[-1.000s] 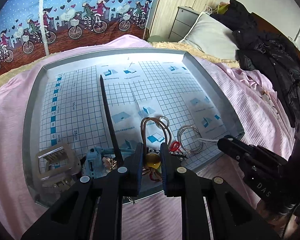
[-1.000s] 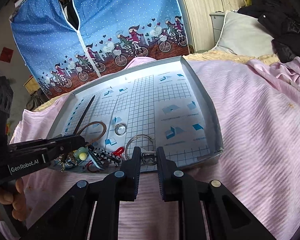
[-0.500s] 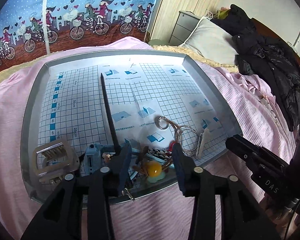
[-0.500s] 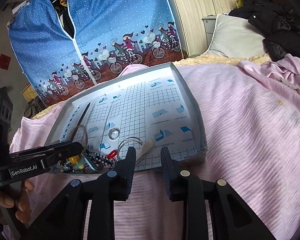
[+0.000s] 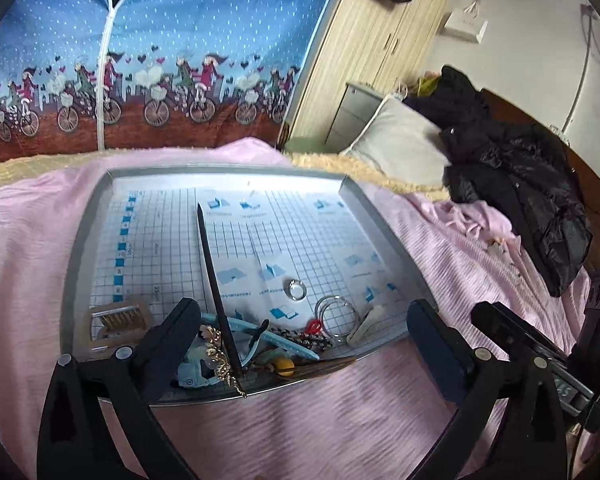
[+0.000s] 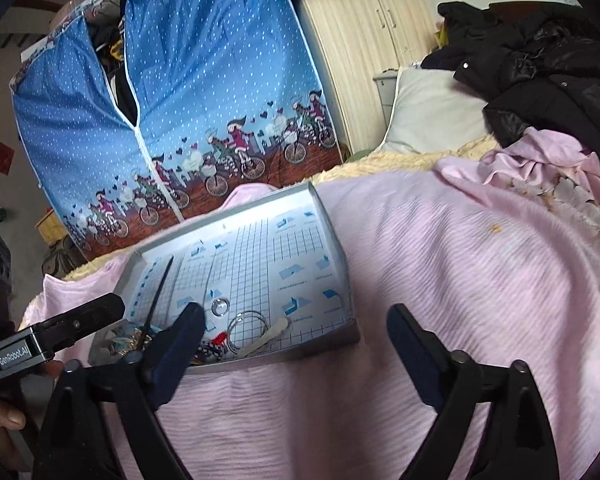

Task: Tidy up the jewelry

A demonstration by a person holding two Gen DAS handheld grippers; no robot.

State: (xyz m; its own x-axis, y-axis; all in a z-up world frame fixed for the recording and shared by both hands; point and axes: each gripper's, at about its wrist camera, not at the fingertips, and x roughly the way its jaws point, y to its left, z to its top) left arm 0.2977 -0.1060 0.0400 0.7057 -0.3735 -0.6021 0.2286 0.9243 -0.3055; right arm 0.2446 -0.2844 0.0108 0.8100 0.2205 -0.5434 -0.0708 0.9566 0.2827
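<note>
- A second ago the left tongs (image 5: 302,332) were nearly closed around a yellow bead (image 5: 286,369) at the tray's near edge; now their jaws are spread wide and hold nothing, and the bead lies in the tray (image 5: 80,264).
- The right tongs (image 6: 296,332) were also narrow a second ago; now they gape wide and empty over the pink bedspread (image 6: 460,280), just right of the tray's near corner.
- The tray rests on the bed, and the jewelry is heaped along its near edge: a gold chain (image 5: 220,360), a light blue clip (image 5: 276,338), a braided cord (image 5: 300,336).
- A long black stick (image 5: 214,276) runs from that heap toward the far side of the tray, tip pointing away.
- A small ring (image 5: 296,290) lies alone on the grid; thin wire hoops (image 5: 336,314) sit just to its right, with a pale clip (image 5: 366,326) touching them.
- A clear comb (image 5: 114,322) lies at the near left.
</note>
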